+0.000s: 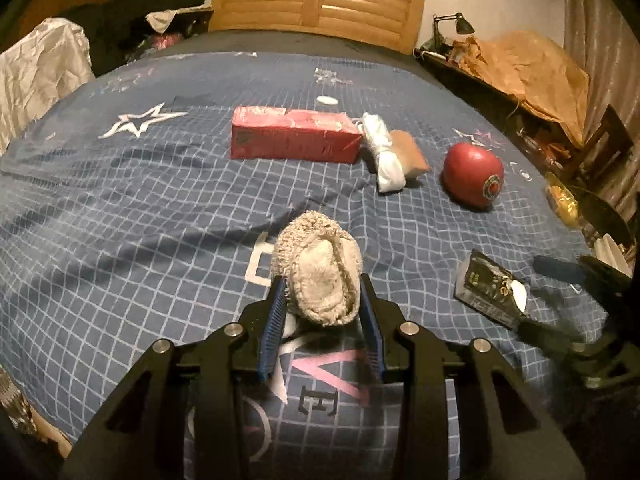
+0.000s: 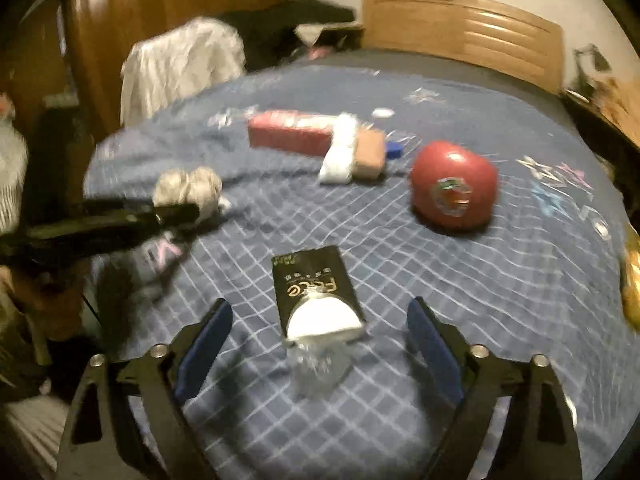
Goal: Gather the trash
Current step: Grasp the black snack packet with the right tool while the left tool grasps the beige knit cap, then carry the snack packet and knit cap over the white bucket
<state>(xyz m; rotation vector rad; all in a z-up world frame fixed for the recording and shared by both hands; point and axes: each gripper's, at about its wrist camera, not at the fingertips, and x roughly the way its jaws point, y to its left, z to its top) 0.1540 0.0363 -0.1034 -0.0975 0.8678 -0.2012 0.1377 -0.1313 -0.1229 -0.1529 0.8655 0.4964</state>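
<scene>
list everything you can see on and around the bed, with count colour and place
rolled sock: 1, beige, clamped in the left gripper above the bedspread
black packet: 1, black with a white patch, lying on the bedspread between the right gripper's open fingers
red box: 1, red, far middle of the bed
white cloth bundle: 1, white, against the box's right end
sponge: 1, tan, beside the bundle
red ball: 1, red with a round sticker, right of the sponge
bedspread: 1, blue grid
headboard: 1, wooden, far end
left gripper: 1, black, blue pads
right gripper: 1, black, blue pads
</scene>
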